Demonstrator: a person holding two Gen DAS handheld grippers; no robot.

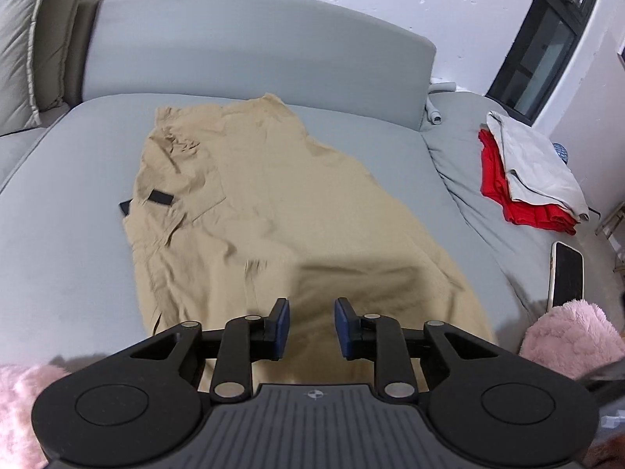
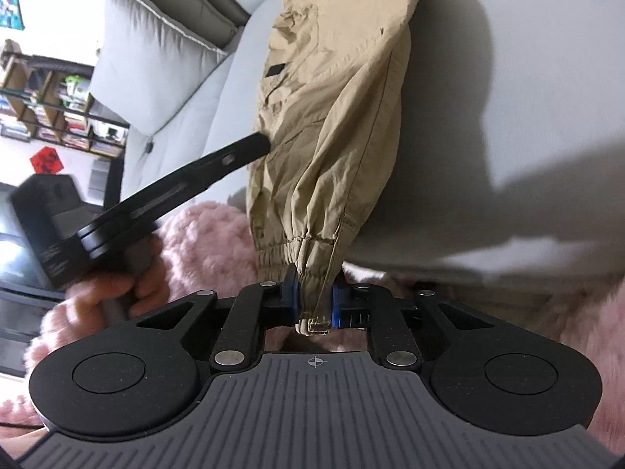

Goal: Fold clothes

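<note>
Trousers (image 1: 273, 211), tan with an elastic cuff (image 2: 308, 262), lie spread across the grey sofa seat (image 1: 70, 234), waistband toward the backrest and cuffs hanging off the front edge. The right claw (image 2: 314, 301) is clamped on that cuff, pads pressed against the gathered fabric. The left claw (image 1: 311, 328) has its pads a little apart above the cloth; its own view shows nothing pinched, though from the right wrist its tip disappears into the trouser side, so whether it grips there I cannot tell. The fold looks barely begun: probably the cuff end must next be carried toward the waistband, both sides kept level.
</note>
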